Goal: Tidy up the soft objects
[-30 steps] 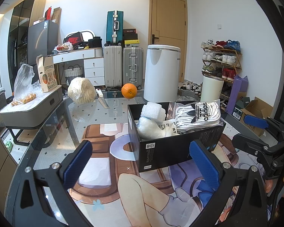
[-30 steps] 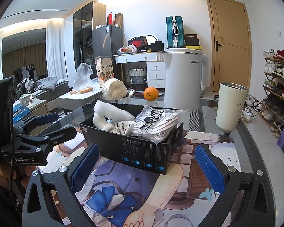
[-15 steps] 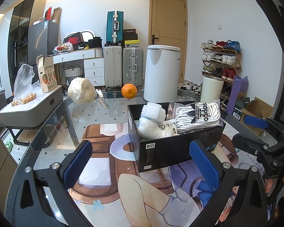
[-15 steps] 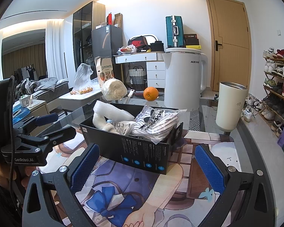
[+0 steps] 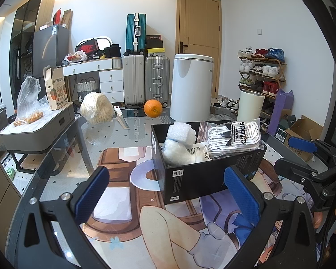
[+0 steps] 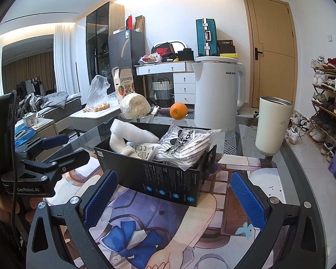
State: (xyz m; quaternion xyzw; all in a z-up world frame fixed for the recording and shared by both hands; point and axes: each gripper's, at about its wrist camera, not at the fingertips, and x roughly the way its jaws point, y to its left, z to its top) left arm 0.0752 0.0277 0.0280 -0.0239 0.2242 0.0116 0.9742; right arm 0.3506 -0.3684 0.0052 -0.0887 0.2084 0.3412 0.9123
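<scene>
Nothing has moved since a second ago: both grippers hang in the same spots with jaws spread wide and empty.

A black box (image 5: 201, 174) sits on the printed mat (image 5: 127, 192) on the glass table (image 5: 62, 157). Inside, at its left end, lie a white foam roll (image 5: 181, 133) and a fluffy white bundle (image 5: 179, 154), touching each other. At its right end a clear bag of adidas socks (image 5: 235, 139) rests against the rim, part of it rising above the box wall. A printed label (image 6: 143, 150) lies between the foam and the socks.

The left gripper (image 5: 165, 192) hovers just before the box's near left corner, released. The right gripper (image 6: 172, 199) faces the box's long side from the other end, likewise released; a hand (image 6: 4, 210) grips the left tool's handle in the right view.

Beyond the box stand an orange (image 5: 153, 108), a white kettle (image 6: 217, 94) and a cream cup (image 6: 272, 125). A wrapped pale bundle (image 5: 97, 107) and a knife (image 5: 122, 120) lie further left, well apart from the box.
</scene>
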